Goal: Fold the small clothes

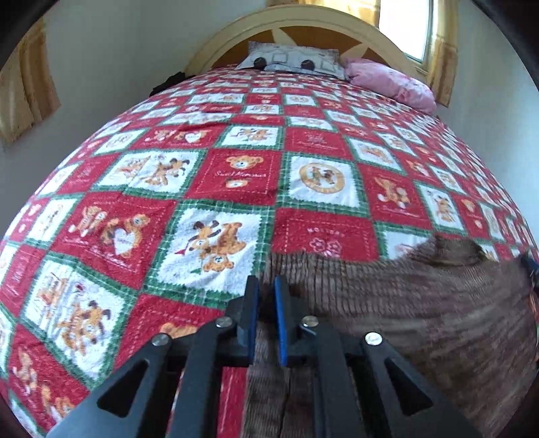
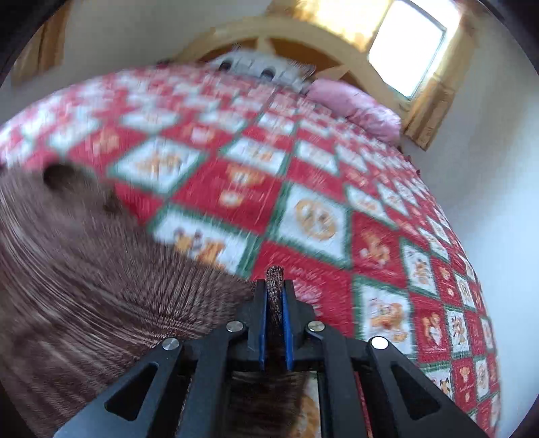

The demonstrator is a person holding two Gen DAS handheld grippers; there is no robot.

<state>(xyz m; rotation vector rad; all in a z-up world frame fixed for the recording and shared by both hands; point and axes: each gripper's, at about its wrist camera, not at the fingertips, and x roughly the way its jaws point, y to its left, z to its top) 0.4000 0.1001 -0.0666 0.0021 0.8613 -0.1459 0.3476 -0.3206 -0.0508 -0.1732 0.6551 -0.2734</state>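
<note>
A brown ribbed knit garment (image 1: pixel 404 303) lies on the bed at the lower right of the left wrist view; it also shows in the right wrist view (image 2: pixel 101 269), blurred, at the lower left. My left gripper (image 1: pixel 266 286) is shut on the garment's left edge, with brown fabric between its blue pads. My right gripper (image 2: pixel 274 283) is shut on a fold of the same garment, and a strip of knit sticks up between its pads. The garment stretches between the two grippers just above the bedspread.
The bed is covered by a red, white and green teddy-bear quilt (image 1: pixel 235 168). A grey patterned pillow (image 1: pixel 293 60) and a pink pillow (image 1: pixel 394 81) lie against the arched wooden headboard (image 1: pixel 303 23). A window (image 2: pixel 407 47) is at the upper right.
</note>
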